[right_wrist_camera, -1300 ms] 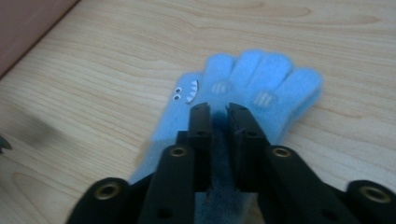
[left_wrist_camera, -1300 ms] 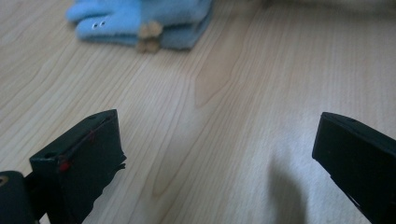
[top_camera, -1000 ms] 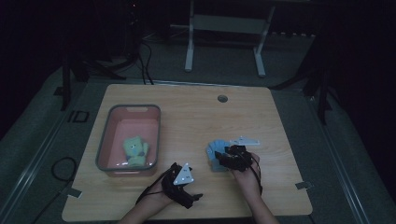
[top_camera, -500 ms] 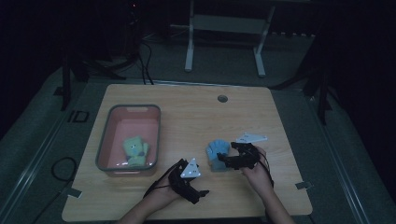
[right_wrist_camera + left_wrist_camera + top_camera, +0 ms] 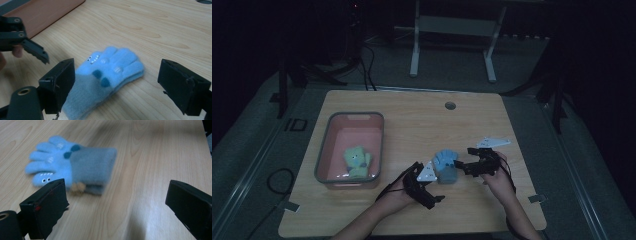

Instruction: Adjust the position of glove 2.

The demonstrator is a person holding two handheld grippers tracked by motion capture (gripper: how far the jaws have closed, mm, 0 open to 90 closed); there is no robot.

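So there's a wooden bench (image 5: 422, 125), and everything sits relative to the blue glove (image 5: 445, 166) lying flat near its front edge. Well off to the glove's left is a grey-rimmed pink bin (image 5: 375, 145) with a green glove (image 5: 357, 161) inside. The left claw (image 5: 426, 176) sits just left of the blue glove, the right claw (image 5: 468, 159) just right of it. Both claws are spread wide, gripping nothing, glove lying free.

blue glove (image 5: 110, 75) fuzzy knit cloth; table (image 5: 422, 120) smooth matt wood-grain; jaws matt black plastic
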